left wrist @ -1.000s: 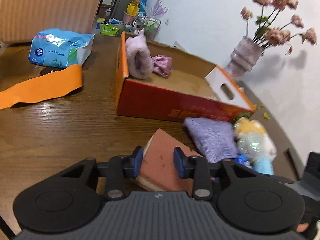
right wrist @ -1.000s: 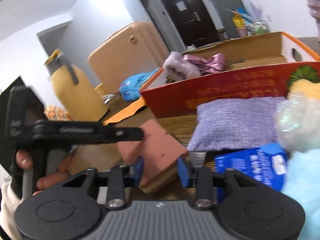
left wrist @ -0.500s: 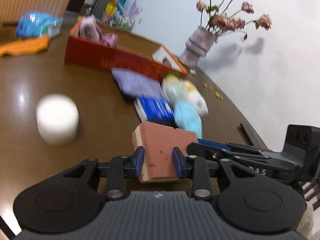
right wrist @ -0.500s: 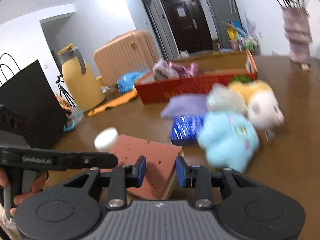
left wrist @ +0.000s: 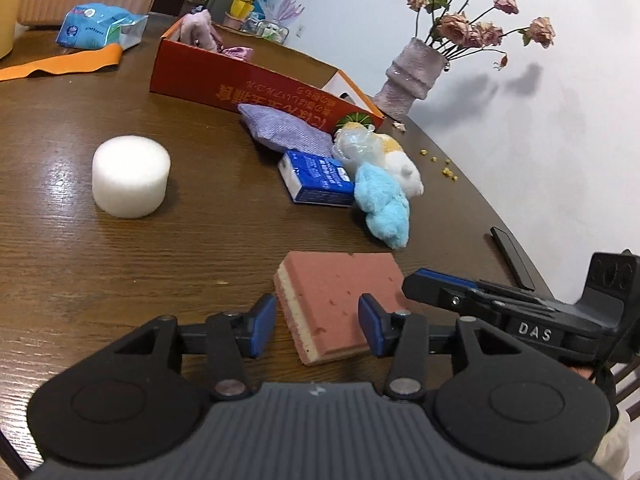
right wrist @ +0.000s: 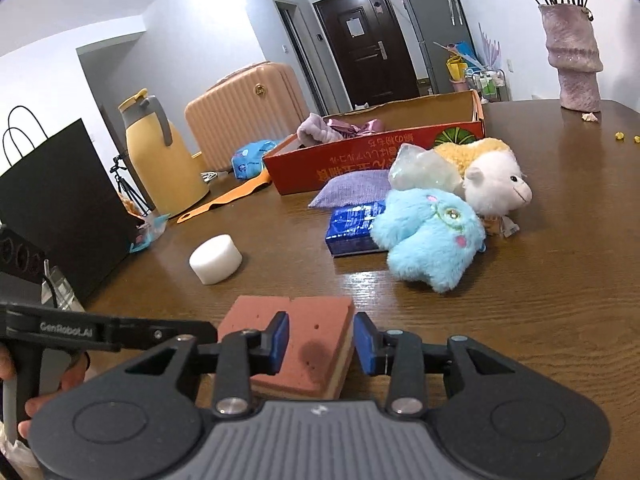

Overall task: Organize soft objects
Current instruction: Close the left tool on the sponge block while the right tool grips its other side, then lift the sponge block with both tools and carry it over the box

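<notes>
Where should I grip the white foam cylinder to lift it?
Grip the white foam cylinder across its curved side wall, coming down from above. It stands upright on a flat end, apart from other items, so fingers fit either side. Squeeze gently; it looks soft.

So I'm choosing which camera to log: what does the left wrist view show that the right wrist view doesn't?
Only the left view shows the flower heads and a black bar at the table edge. Only the right view shows the jug, black bag, suitcase and door. Both show the sponge, white cylinder, blue plush and red box.
</notes>
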